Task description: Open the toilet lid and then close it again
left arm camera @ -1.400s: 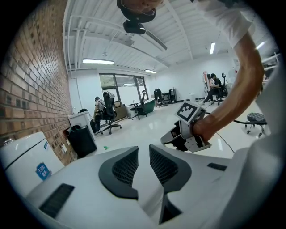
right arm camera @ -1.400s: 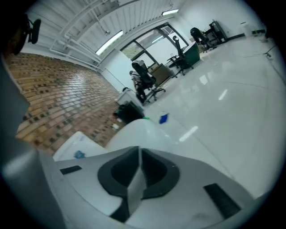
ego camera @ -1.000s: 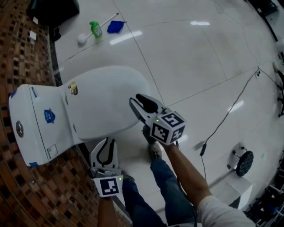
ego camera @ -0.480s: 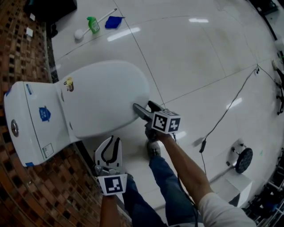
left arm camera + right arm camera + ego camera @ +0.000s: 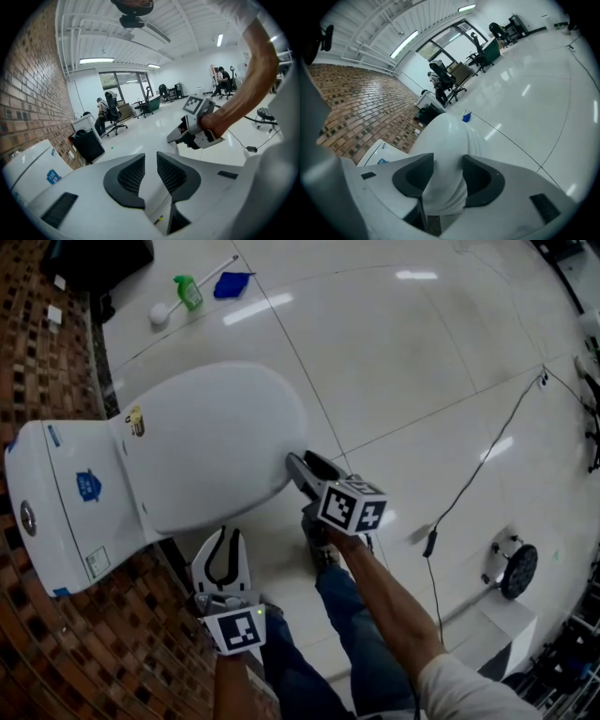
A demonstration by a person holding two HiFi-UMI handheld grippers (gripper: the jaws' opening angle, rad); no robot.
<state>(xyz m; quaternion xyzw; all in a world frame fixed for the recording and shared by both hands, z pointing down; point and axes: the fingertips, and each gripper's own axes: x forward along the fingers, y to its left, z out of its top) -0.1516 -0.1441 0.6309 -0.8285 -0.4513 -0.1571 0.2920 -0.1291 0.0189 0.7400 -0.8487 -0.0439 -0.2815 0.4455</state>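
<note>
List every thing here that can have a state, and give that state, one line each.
toilet lid: down, closed over the bowl.
right gripper: jaws just closed in, clamped on the lid's front edge.
left gripper: shut, empty, clear of the toilet.
spray bottle: on the floor, apparently upright.
toilet brush: lying on the floor.

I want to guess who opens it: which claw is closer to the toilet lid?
Right. The right claw is at the toilet lid, whose front edge sits between jaws that have just been closing. The left claw hangs apart from it, shut.
</note>
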